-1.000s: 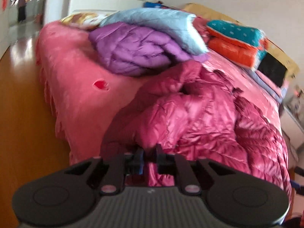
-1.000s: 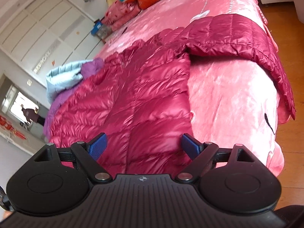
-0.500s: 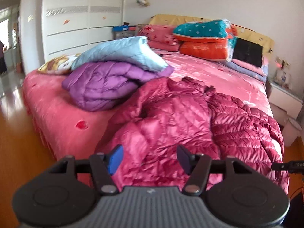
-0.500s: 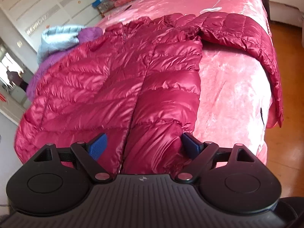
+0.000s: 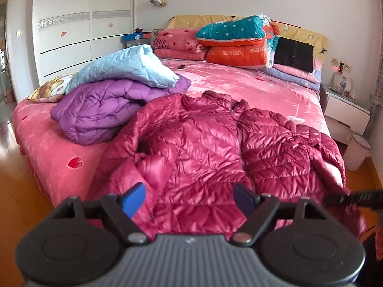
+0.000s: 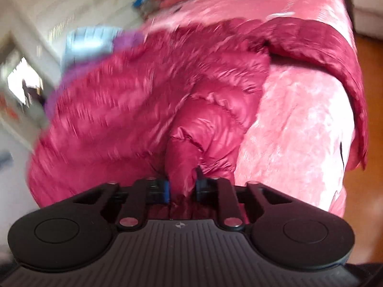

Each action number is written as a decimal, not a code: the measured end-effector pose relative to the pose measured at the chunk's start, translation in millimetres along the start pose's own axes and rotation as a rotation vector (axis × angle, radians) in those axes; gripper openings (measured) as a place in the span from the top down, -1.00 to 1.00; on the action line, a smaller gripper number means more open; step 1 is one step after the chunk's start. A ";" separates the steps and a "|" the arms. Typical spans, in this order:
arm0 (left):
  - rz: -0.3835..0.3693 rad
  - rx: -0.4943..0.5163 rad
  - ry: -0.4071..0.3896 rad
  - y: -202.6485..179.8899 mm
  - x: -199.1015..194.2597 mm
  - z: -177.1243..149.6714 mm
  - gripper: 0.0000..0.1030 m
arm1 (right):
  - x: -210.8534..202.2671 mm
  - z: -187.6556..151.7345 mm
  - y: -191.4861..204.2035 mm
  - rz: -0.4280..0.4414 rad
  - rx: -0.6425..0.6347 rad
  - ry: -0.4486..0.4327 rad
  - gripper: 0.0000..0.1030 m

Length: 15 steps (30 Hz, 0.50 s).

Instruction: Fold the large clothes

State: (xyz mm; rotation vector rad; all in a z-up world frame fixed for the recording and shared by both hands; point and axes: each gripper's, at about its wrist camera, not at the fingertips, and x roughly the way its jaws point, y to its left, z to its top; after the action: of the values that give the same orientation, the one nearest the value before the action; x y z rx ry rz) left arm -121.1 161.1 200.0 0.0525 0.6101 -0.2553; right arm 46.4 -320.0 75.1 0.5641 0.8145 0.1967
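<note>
One jacket (image 5: 203, 148) is spread, unfolded, along the bed's (image 5: 43, 143) near edge. Left hand-held gripper (image 5: 189, 197): jaws just opened, spread, nothing between. Right hand-held gripper (image 6: 182, 187): jaws just closed, pinching the hem. No fold is made yet; all folding is judged outstanding.

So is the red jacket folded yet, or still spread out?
Still spread. The jacket lies open and rumpled across the bed, one sleeve trailing over the edge.

Bright daylight, fisheye bend at edges — right wrist view motion-blurred, left mostly sharp.
</note>
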 end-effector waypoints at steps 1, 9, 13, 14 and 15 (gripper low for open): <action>-0.008 0.007 -0.002 -2.3 -0.9 0.6 -0.60 | -11.4 3.0 -10.9 0.033 0.071 -0.039 0.70; -0.065 0.070 0.003 -28.0 15.2 6.7 -0.73 | -74.0 0.4 -76.4 -0.021 0.356 -0.202 0.71; -0.112 0.095 0.014 -45.1 40.7 11.0 -0.73 | -56.6 1.0 -65.3 -0.105 0.301 -0.109 0.35; -0.126 0.101 0.011 -48.6 46.9 12.0 -0.73 | -54.4 2.1 -60.0 -0.129 0.262 -0.095 0.10; -0.136 0.111 0.007 -52.7 54.4 12.5 -0.73 | -51.8 7.5 -56.5 -0.138 0.244 -0.094 -0.36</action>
State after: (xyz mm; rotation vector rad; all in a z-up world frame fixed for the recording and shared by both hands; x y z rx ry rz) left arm -84.5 96.5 180.5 0.1196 0.6072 -0.4205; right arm 14.2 -389.7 81.1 0.7377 0.7875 -0.0565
